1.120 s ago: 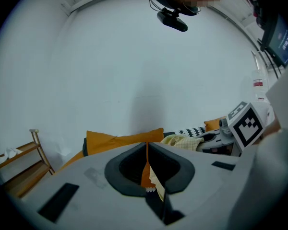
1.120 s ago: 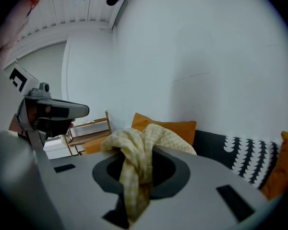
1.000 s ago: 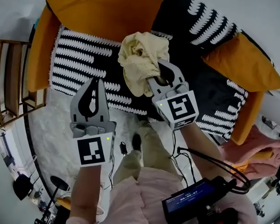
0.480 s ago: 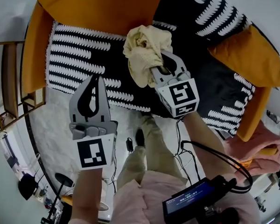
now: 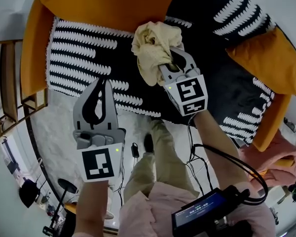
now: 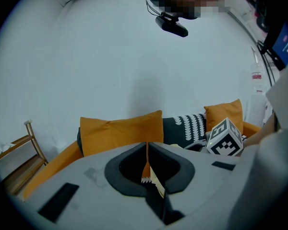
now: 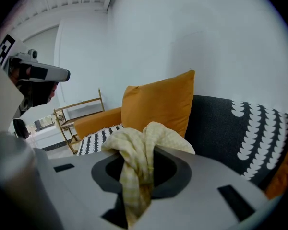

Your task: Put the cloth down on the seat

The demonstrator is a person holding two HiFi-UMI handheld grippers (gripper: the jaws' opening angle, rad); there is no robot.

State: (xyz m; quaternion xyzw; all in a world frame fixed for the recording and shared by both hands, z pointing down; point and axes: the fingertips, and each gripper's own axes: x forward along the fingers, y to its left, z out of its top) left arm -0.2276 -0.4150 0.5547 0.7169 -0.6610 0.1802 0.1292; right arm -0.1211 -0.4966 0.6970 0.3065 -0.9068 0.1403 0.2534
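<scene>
The right gripper [image 5: 168,62] has its jaws clamped on the bunched-up pale yellow cloth [image 5: 152,43]. The cloth is up around 12 o'clock in the head view, over the black-and-white patterned seat [image 5: 84,48] and just below the big orange cushion [image 5: 108,4]; can't really tell if it's touching the seat. The left gripper [image 5: 104,83] is at roughly 8 o'clock from the cloth, near the seat's front edge, jaws pressed together with nothing in them.
</scene>
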